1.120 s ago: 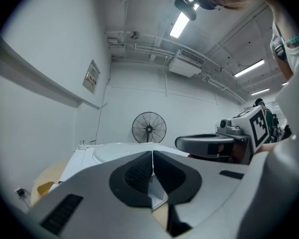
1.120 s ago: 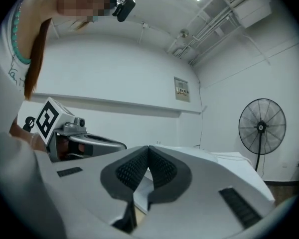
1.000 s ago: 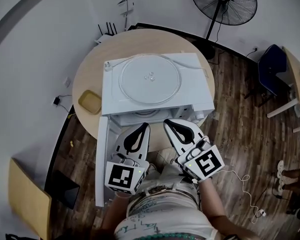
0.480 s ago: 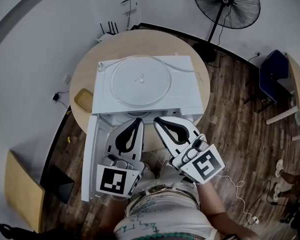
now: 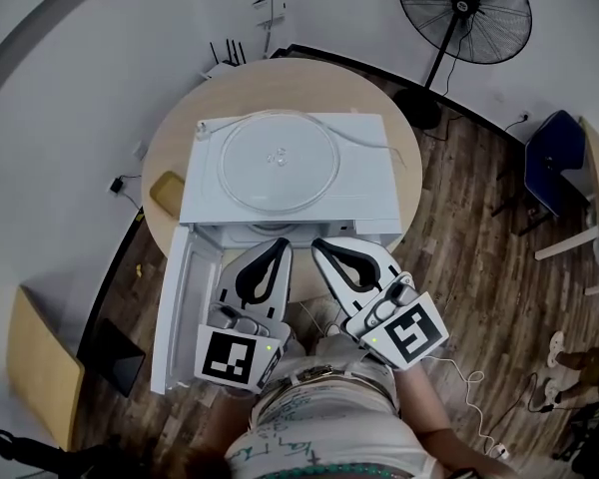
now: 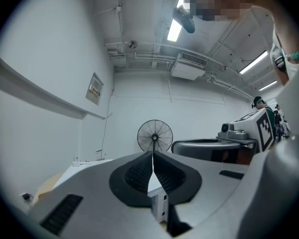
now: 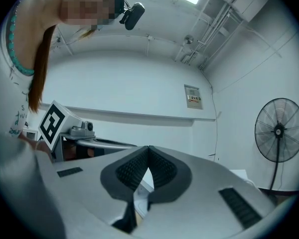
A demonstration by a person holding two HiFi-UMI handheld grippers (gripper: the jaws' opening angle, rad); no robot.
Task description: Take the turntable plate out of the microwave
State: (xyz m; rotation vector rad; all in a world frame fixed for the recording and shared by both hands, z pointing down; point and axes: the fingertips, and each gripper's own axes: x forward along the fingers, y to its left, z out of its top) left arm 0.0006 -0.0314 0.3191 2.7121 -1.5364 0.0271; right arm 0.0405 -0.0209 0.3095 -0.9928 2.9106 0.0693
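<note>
The microwave (image 5: 371, 173) is seen with its door (image 5: 183, 312) swung open and the turntable plate (image 5: 280, 163) laid flat on its top, apparently already removed, just beyond the left tongs (image 5: 282, 246) and right tongs (image 5: 318, 245), which are therefore held shut and empty.

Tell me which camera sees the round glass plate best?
The head view: it looks down on the whole glass plate, lying flat on top of the microwave. Both gripper views look across the room, not down, so the plate cannot be made out in them.
</note>
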